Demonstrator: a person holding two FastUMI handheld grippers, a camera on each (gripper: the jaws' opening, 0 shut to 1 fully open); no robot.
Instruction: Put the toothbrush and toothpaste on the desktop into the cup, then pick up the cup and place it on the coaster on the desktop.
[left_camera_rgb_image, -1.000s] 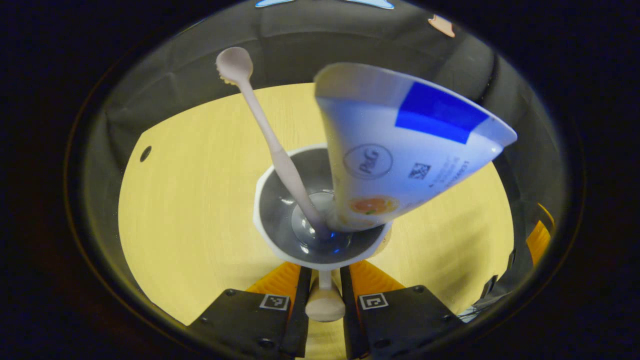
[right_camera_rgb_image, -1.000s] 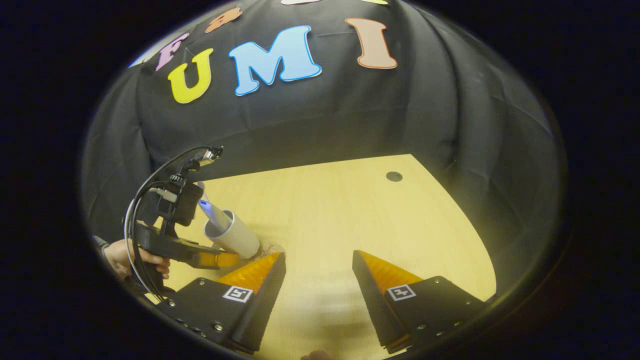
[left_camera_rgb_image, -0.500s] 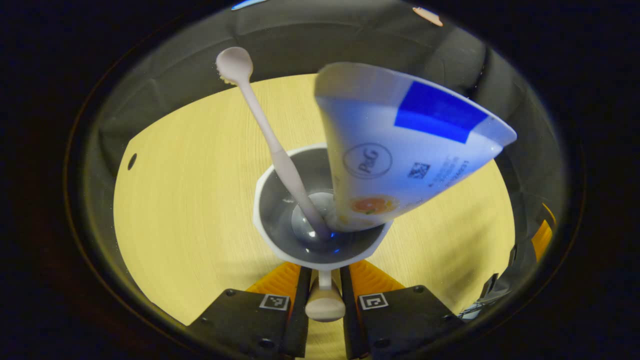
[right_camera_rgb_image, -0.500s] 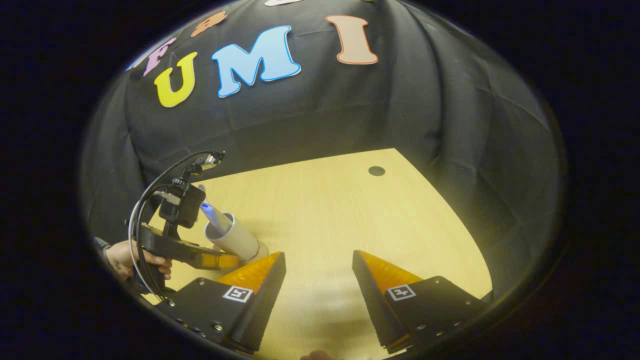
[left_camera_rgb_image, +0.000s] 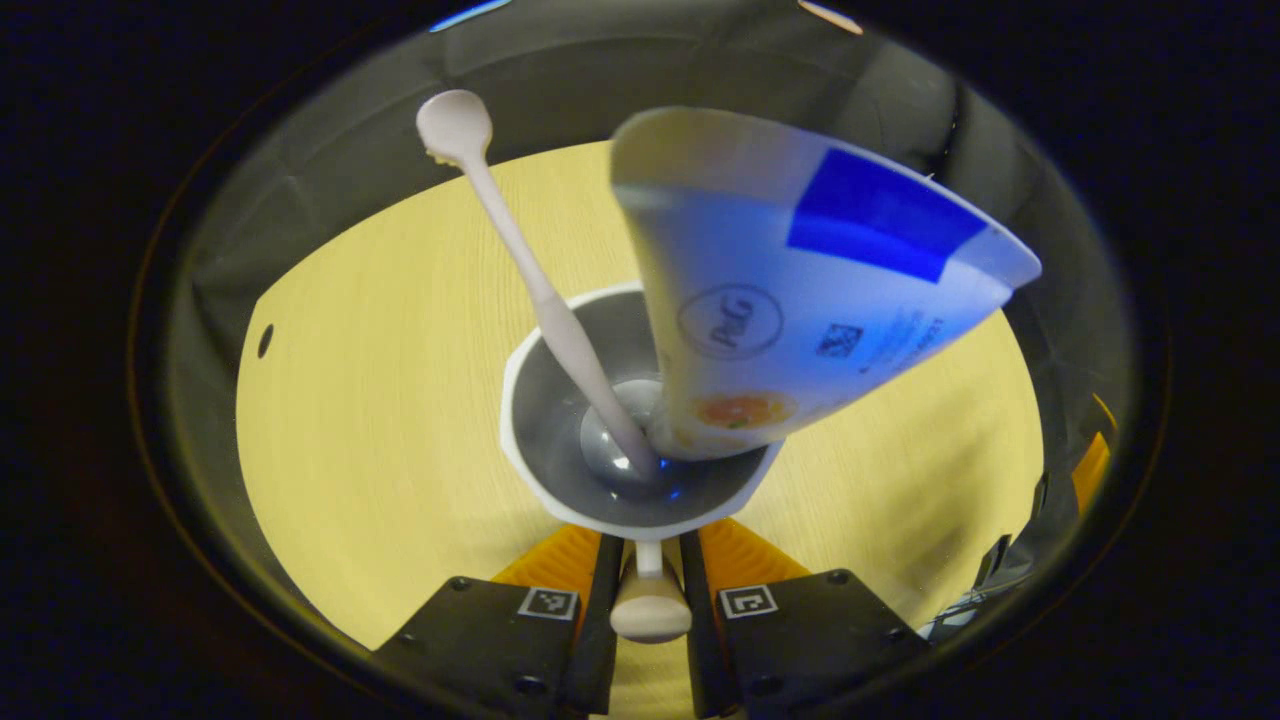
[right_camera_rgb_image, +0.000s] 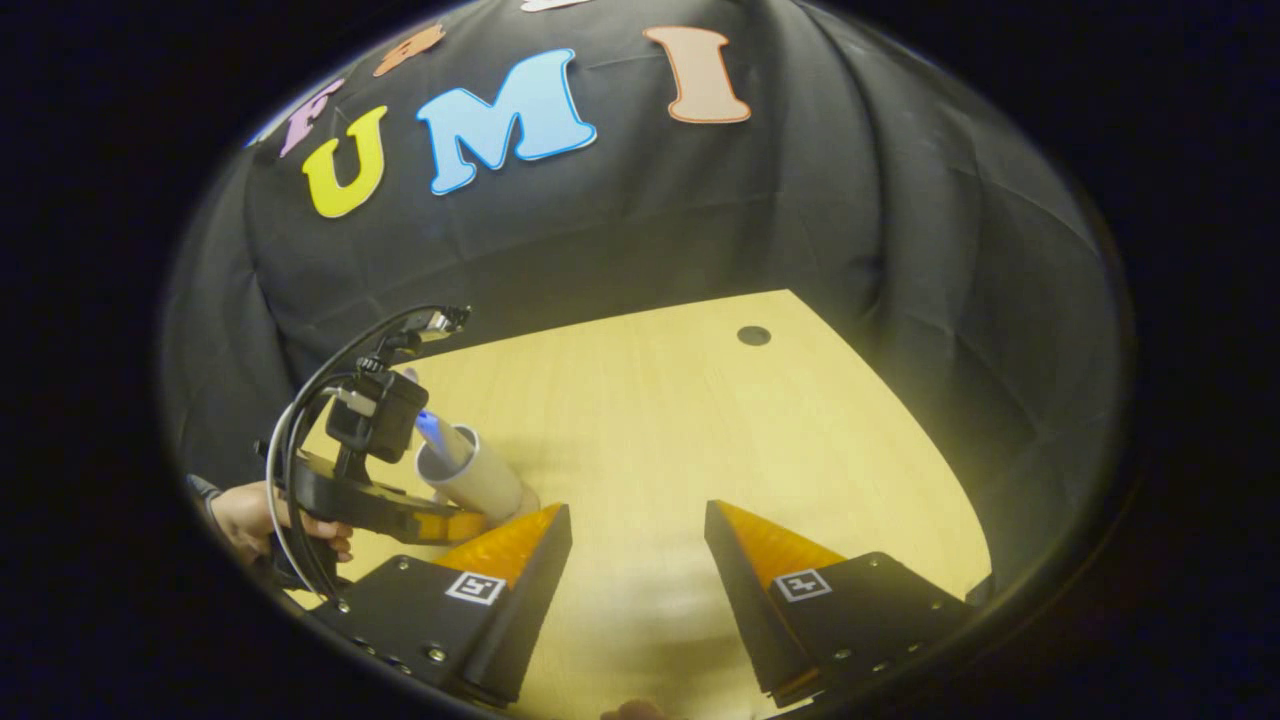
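Note:
In the left gripper view I look down into a white cup (left_camera_rgb_image: 512, 440) with a grey inside. A pale toothbrush (left_camera_rgb_image: 530, 280) and a white and blue toothpaste tube (left_camera_rgb_image: 790, 300) both stand in it. My left gripper (left_camera_rgb_image: 648, 570) is shut on the cup's handle (left_camera_rgb_image: 650, 612). In the right gripper view the same cup (right_camera_rgb_image: 482, 482) leans beside the left gripper (right_camera_rgb_image: 440, 522), which a hand (right_camera_rgb_image: 245, 515) holds. A tan piece (right_camera_rgb_image: 526, 497) shows at the cup's foot; I cannot tell whether it is the coaster. My right gripper (right_camera_rgb_image: 635, 520) hangs open over bare wood.
The light wooden desktop (right_camera_rgb_image: 700, 420) has a small dark hole (right_camera_rgb_image: 753, 335) near its far corner and another hole (left_camera_rgb_image: 265, 340) at the left in the left gripper view. Black cloth walls close the desk's far sides.
The left gripper and the cup have shifted slightly right in the right gripper view. The tube and brush have swayed a little in the cup. The right gripper stays open.

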